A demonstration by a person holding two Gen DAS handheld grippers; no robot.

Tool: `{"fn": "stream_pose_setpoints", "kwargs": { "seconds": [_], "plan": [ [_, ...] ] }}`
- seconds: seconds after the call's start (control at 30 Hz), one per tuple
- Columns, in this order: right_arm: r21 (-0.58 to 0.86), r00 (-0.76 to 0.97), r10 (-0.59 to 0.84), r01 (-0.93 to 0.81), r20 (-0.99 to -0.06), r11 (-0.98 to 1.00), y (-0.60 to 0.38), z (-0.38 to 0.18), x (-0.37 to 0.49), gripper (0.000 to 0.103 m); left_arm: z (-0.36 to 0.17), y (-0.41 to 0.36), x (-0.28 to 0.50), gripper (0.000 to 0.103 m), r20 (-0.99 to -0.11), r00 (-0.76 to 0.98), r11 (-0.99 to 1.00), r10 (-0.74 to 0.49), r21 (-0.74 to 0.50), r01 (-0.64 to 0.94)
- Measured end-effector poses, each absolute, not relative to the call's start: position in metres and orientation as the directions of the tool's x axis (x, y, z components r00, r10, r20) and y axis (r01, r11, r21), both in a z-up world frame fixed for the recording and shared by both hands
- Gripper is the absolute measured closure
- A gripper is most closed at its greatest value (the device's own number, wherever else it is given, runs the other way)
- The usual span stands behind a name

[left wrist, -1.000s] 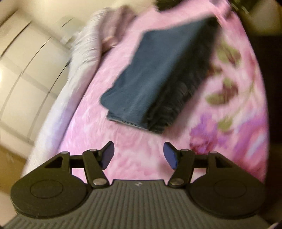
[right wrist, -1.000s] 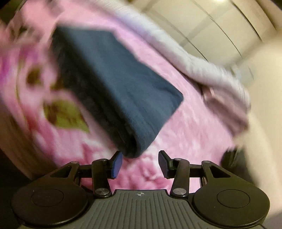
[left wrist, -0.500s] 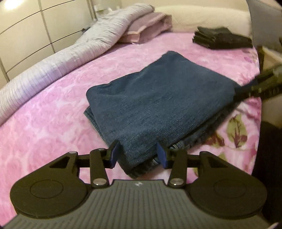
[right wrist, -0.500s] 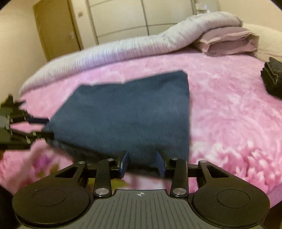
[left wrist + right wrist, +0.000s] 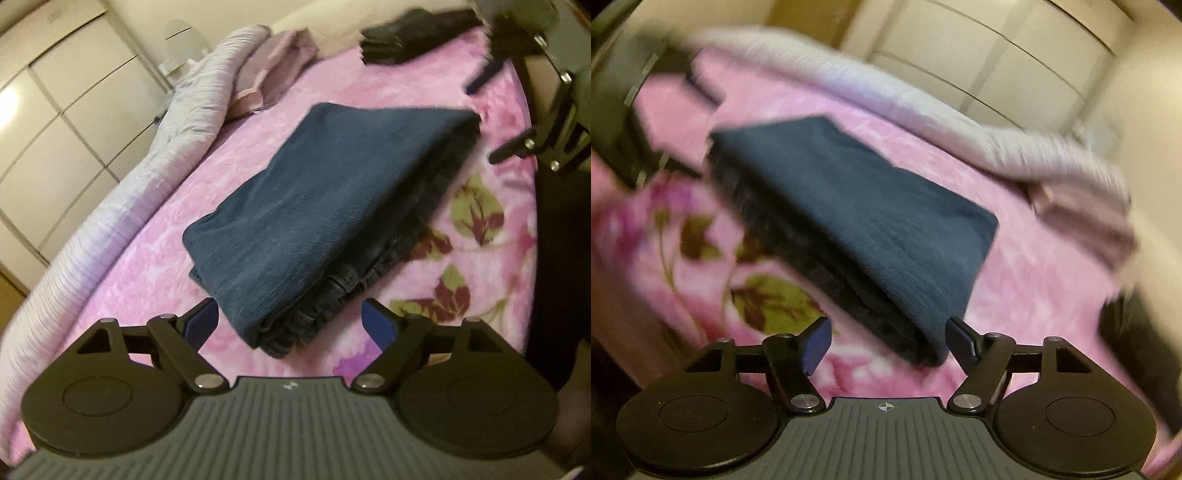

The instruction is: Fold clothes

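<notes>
A pair of folded dark blue jeans [image 5: 325, 206] lies flat on the pink floral blanket [image 5: 476, 229]. My left gripper [image 5: 290, 323] is at the jeans' near corner. Its jaws are opening, and the corner sits between the blue pads without being pressed. In the right wrist view the same jeans [image 5: 857, 206] reach down to my right gripper [image 5: 888, 341]. Those jaws are opening too, with the opposite corner loose between them. In the left wrist view the right gripper [image 5: 495, 114] shows at the jeans' far end, fingers spread.
A rolled pale grey duvet [image 5: 129, 206] runs along the bed's far side, with mauve pillows [image 5: 273, 74] at its end. A dark stack of folded clothes [image 5: 406, 33] lies near the head of the bed. White wardrobe doors [image 5: 55, 110] stand behind. The bed's edge drops off beside the floral border.
Both grippers were closed on the jeans' corners half a second ago; now both have spread wide and let go. The jeans rest on the blanket, and both views have tilted.
</notes>
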State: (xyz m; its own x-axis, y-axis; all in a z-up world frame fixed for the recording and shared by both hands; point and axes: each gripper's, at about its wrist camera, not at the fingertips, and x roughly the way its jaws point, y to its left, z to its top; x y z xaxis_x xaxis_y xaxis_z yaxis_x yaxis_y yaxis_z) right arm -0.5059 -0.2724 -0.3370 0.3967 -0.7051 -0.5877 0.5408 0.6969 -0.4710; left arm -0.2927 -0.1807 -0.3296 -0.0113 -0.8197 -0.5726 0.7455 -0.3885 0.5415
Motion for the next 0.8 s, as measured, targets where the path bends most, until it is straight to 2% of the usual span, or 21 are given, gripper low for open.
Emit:
{"fn": "stream_pose_setpoints", "kwargs": {
  "seconds": [0.1, 0.23, 0.43, 0.5, 0.6, 0.67, 0.8],
  "plan": [
    [-0.579, 0.408, -0.711, 0.412, -0.573, 0.703, -0.271, -0.347, -0.489, 0.031, -0.338, -0.188, -0.303, 0.019, -0.57, -0.007, -0.412, -0.821, 0.586, 0.698],
    [-0.654, 0.43, -0.692, 0.26, -0.58, 0.71, -0.28, -0.368, -0.47, 0.032, -0.343, -0.197, -0.309, 0.019, -0.589, -0.018, -0.443, -0.808, 0.586, 0.678],
    [-0.772, 0.388, -0.756, 0.154, -0.527, 0.617, -0.302, -0.378, -0.481, 0.033, -0.353, -0.202, -0.315, 0.017, -0.597, -0.023, -0.477, -0.802, 0.617, 0.626],
    [-0.781, 0.379, -0.761, 0.138, -0.526, 0.609, -0.306, -0.379, -0.485, 0.036, -0.357, -0.204, -0.318, 0.015, -0.594, -0.024, -0.483, -0.804, 0.629, 0.609],
    [-0.784, 0.372, -0.757, 0.112, -0.537, 0.611, -0.307, -0.381, -0.487, 0.048, -0.362, -0.208, -0.324, 0.014, -0.587, -0.022, -0.487, -0.809, 0.65, 0.584],
    [-0.775, 0.362, -0.756, 0.125, -0.546, 0.619, -0.31, -0.382, -0.486, 0.056, -0.365, -0.21, -0.331, 0.014, -0.58, -0.023, -0.492, -0.814, 0.668, 0.559],
    [-0.725, 0.362, -0.74, 0.208, -0.567, 0.657, -0.319, -0.368, -0.485, 0.063, -0.375, -0.211, -0.348, 0.014, -0.534, -0.041, -0.495, -0.844, 0.748, 0.442]
  ]
}}
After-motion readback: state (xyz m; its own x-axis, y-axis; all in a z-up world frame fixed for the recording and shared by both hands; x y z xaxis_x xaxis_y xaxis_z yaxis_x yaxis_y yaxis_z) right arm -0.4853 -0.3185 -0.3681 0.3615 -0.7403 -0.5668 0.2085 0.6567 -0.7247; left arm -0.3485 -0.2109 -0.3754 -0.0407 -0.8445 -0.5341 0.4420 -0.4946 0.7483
